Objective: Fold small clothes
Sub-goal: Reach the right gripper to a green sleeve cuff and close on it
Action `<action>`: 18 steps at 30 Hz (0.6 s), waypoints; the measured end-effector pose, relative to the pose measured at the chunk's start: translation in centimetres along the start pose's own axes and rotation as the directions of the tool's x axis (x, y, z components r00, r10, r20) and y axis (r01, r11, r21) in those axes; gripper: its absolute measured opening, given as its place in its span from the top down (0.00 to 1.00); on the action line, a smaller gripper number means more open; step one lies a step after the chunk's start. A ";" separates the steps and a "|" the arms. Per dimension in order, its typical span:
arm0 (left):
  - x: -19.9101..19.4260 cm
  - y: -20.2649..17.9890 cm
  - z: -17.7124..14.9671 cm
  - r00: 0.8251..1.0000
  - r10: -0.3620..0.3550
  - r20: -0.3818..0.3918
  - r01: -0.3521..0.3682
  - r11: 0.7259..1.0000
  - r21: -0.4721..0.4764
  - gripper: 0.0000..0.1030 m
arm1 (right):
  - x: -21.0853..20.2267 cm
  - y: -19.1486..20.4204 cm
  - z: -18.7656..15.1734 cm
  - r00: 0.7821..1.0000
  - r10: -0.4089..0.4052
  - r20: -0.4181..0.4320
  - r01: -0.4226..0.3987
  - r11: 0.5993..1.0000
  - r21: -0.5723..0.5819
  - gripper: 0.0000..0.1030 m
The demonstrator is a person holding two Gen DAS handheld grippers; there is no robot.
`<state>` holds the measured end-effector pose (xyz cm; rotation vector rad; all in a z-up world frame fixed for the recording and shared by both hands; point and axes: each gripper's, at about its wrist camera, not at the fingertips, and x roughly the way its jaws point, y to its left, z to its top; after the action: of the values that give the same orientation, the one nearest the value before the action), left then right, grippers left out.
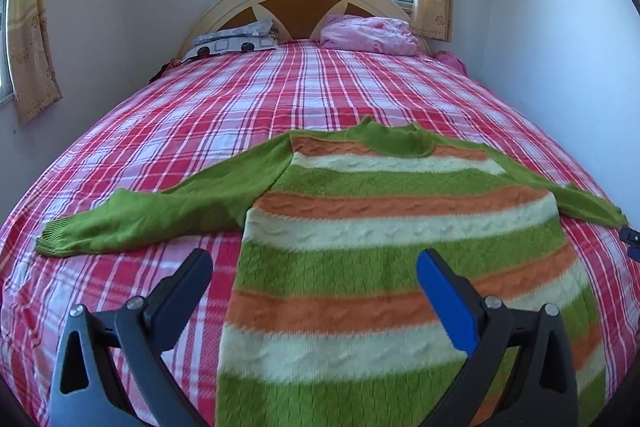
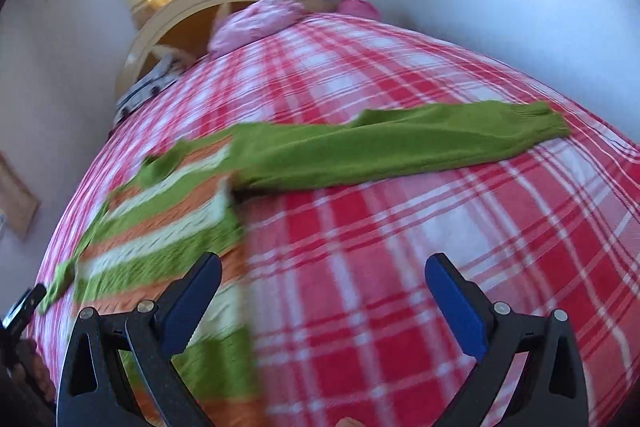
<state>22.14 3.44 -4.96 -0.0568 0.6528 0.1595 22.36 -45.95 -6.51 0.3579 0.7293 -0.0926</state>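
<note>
The left gripper (image 1: 314, 269) and the right gripper (image 2: 324, 273) are both hovering with fingers spread wide, gripping nothing.

Right gripper (image 2: 322, 287) jaws wide apart above plaid bed (image 2: 400, 267). Striped sweater (image 2: 168, 219) lies flat at left, green sleeve (image 2: 380, 151) stretched out rightward. View blurred.

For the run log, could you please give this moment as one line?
stage: before first fold | sweater: flat on bed, sleeves spread | left gripper: open, empty | right gripper: open, empty
</note>
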 end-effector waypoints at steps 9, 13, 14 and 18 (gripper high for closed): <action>5.7 -0.1 1.6 0.988 0.150 0.026 -0.151 0.988 0.040 0.00 | 1.4 -12.0 5.7 0.987 -0.161 0.022 0.152 0.964 0.219 0.25; 7.5 0.7 2.0 0.987 0.158 -0.008 -0.157 0.987 0.009 0.00 | 1.2 -17.0 7.5 0.975 -0.220 0.029 0.199 0.927 0.319 0.31; 7.8 0.8 2.0 0.988 0.157 -0.016 -0.157 0.988 0.006 0.00 | 1.2 -18.1 8.0 0.973 -0.230 0.029 0.206 0.917 0.342 0.33; 8.6 1.0 1.8 0.986 0.160 -0.037 -0.161 0.987 -0.001 0.00 | 2.2 -21.8 9.4 0.969 -0.247 0.008 0.221 0.882 0.416 0.37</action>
<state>29.76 5.71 -8.75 -0.0109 0.6945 0.3158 25.51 -69.54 -7.79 0.6681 0.6881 -0.4924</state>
